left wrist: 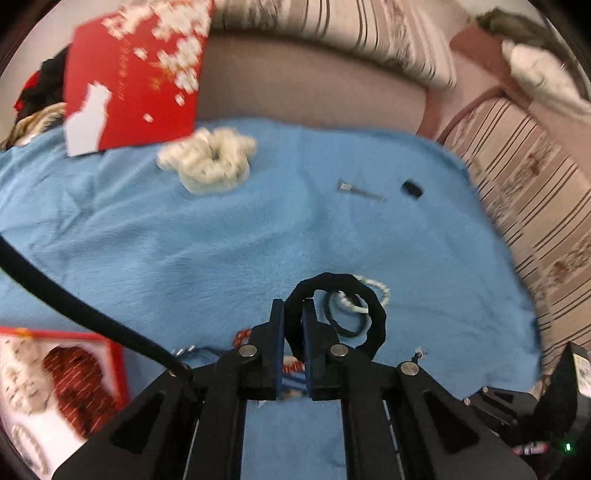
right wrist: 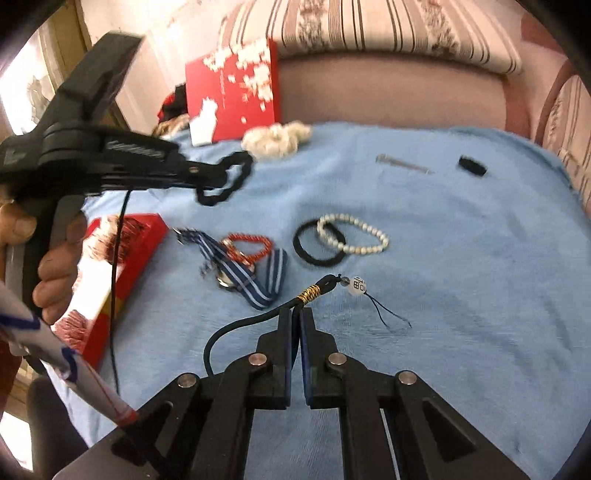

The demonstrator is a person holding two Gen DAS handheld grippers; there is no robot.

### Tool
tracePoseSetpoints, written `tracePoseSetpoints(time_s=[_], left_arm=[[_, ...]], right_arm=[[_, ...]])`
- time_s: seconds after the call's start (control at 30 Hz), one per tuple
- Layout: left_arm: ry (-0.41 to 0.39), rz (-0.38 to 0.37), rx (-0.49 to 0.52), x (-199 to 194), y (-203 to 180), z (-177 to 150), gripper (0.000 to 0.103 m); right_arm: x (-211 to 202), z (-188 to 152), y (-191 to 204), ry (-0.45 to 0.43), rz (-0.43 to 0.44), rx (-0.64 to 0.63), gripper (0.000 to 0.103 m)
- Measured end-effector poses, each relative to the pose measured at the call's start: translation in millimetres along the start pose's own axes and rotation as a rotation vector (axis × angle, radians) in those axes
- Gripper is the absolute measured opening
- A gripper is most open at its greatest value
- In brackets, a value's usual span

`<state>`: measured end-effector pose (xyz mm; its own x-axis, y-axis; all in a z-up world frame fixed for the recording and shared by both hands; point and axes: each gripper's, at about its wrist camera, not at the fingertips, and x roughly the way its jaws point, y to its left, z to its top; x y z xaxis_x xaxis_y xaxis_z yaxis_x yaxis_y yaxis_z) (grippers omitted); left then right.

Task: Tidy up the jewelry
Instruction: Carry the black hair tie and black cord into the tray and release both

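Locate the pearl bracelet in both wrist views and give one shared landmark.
Left wrist view: pearl bracelet lies low and centre-right, partly hidden behind the black scrunchie.
Right wrist view: it sits mid-frame, right of centre, overlapping the thin black hair tie.
Shared landmark: the cream scrunchie by the red box.

blue fleece blanket (left wrist: 221, 240) over sofa seat; striped floral cushions (right wrist: 369, 29) behind.

Blanket (right wrist: 461, 277) right side bare; red box (right wrist: 122, 254) blocks left.
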<state>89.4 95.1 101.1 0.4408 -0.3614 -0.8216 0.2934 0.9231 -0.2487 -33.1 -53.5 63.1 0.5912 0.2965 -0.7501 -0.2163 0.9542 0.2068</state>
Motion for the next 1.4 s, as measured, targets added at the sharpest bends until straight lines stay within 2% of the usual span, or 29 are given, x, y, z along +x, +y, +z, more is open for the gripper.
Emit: tracePoseSetpoints(time_s=[0.17, 0.3, 0.5, 0.67, 0.77, 0.9, 1.13, 1.4], left_arm=[[-0.075, -0.002, -0.039, -63.7, 13.6, -20.2, 0.008], [-0.127, 0.025, -0.076, -113.2, 38.7, -42.0, 0.008], [-0.159, 0.142, -0.185, -171.2, 105.3, -101.1, 0.008], [-0.144, 0.216, -0.31, -191.6, 165.4, -151.0, 0.008], [-0.14, 0.23, -0.391, -197.5, 201.0, -167.7, 0.008], [-0.158, 0.25, -0.441, -201.5, 231.6, -168.7, 0.008], [-0.152, 0.278, -0.476, -176.9, 276.2, -135.1, 0.008], [-0.067, 0.308, -0.486, -123.5, 315.4, -106.3, 0.008]], right_arm=[[-31.1, 1.5, 18.1, -0.037, -0.004, -0.031, 0.005], [-51.1, 5.3, 43.8, -0.065, 0.012, -0.065, 0.005], [-62.0, 9.8, 90.5, -0.081, 0.082, -0.12, 0.005], [-54.6, 11.7, 137.0, -0.065, 0.133, -0.175, 0.005], [-43.2, 15.1, 167.7, -0.044, 0.162, -0.212, 0.005], [-24.3, 19.7, 202.7, -0.014, 0.19, -0.243, 0.005], [21.5, 32.9, 238.1, 0.054, 0.212, -0.21, 0.005], [85.4, 36.7, 252.5, 0.148, 0.16, -0.199, 0.005]])
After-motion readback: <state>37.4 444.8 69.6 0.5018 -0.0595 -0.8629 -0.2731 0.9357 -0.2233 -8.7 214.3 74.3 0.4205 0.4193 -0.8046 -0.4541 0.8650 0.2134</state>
